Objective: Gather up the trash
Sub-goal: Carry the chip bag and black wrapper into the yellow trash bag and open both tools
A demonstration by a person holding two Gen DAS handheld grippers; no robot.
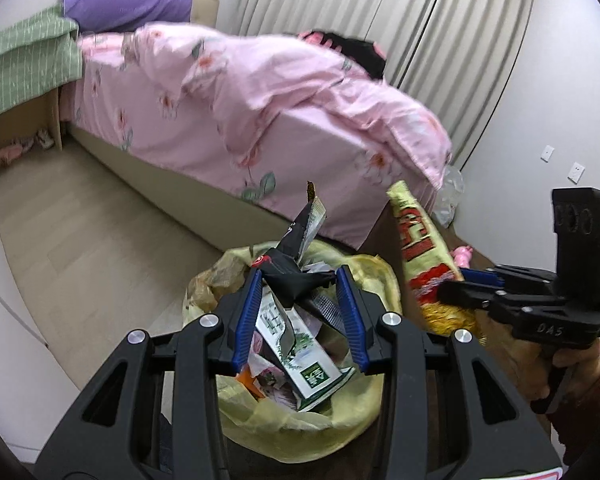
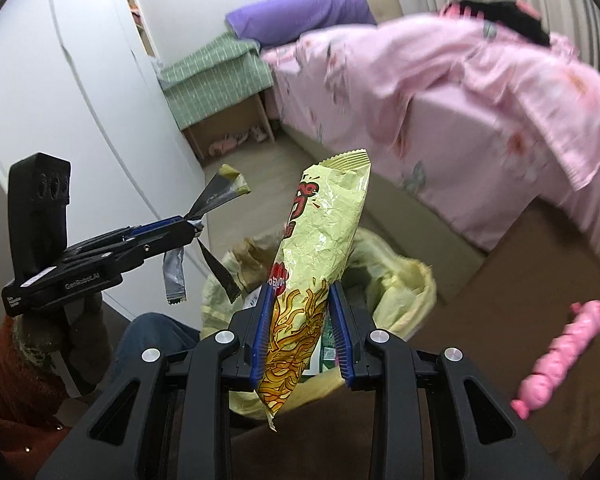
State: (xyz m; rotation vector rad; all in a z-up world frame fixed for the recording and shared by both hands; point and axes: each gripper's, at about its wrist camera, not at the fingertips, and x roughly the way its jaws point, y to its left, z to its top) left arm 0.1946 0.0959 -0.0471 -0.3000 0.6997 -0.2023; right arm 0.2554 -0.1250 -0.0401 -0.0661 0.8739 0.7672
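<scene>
Crinkly yellow-green foil noodle packet (image 2: pixel 320 272), light and slippery, sat clamped mid-body in the right gripper (image 2: pixel 298 328), while the left gripper (image 1: pixel 302 308) pinched a black crumpled wrapper (image 1: pixel 296 276) above the yellow plastic trash bag (image 1: pixel 364 408).

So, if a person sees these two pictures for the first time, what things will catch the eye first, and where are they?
First, the yellow noodle packet, upright and clamped in the right gripper above the open yellow trash bag. Next, the crumpled black wrapper pinched in the left gripper over the same bag, already full of packaging. Behind them, the bed with its pink floral quilt fills the background.
</scene>
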